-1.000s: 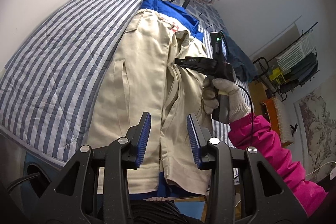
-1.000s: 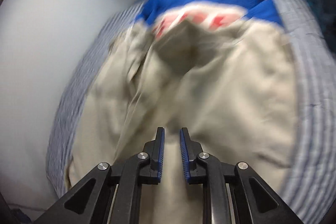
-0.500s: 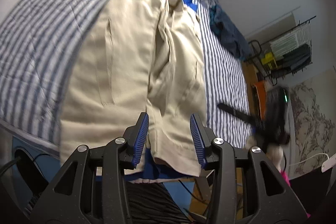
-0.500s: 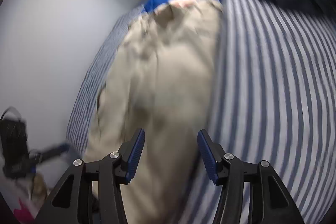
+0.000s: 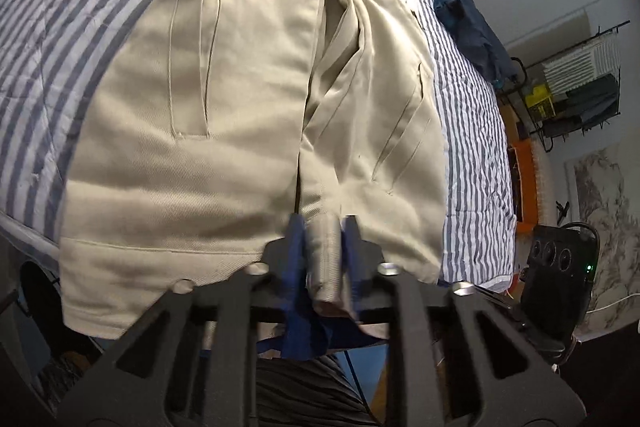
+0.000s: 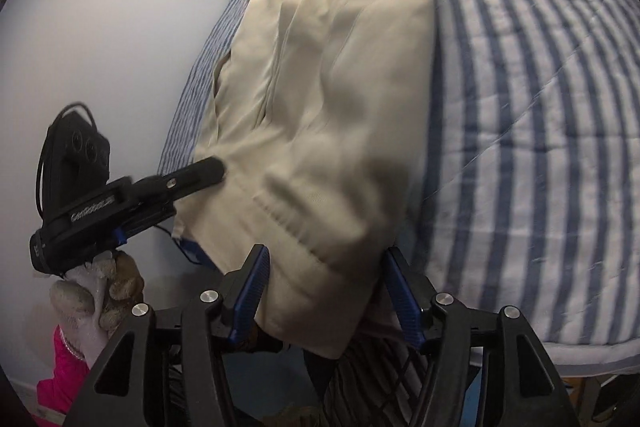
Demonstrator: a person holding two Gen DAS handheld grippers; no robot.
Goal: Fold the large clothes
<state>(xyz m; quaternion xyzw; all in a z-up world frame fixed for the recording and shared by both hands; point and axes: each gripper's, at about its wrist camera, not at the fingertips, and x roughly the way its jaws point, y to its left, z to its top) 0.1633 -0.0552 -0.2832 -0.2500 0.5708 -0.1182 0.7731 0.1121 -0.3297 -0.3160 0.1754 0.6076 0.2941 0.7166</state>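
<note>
A beige jacket with blue lining (image 5: 248,75) lies lengthwise on the striped bed, its hem hanging over the near edge. My left gripper (image 5: 323,251) is shut on a bunched fold of the hem at the front opening. In the right wrist view the jacket (image 6: 332,87) fills the middle, and my right gripper (image 6: 326,291) is open with its jaws on either side of the jacket's near right hem corner. The left gripper (image 6: 200,173) shows there too, at the hem to the left.
The blue-and-white striped quilt (image 5: 472,131) covers the bed. A dark blue garment (image 5: 464,23) lies at its far right. A wire rack (image 5: 576,75) and an orange bin (image 5: 526,179) stand right of the bed. A white wall (image 6: 112,27) runs along the left.
My left gripper moved down to the hem and closed on it. My right gripper left the jacket's collar, opened, and came down to the hem's right corner.
</note>
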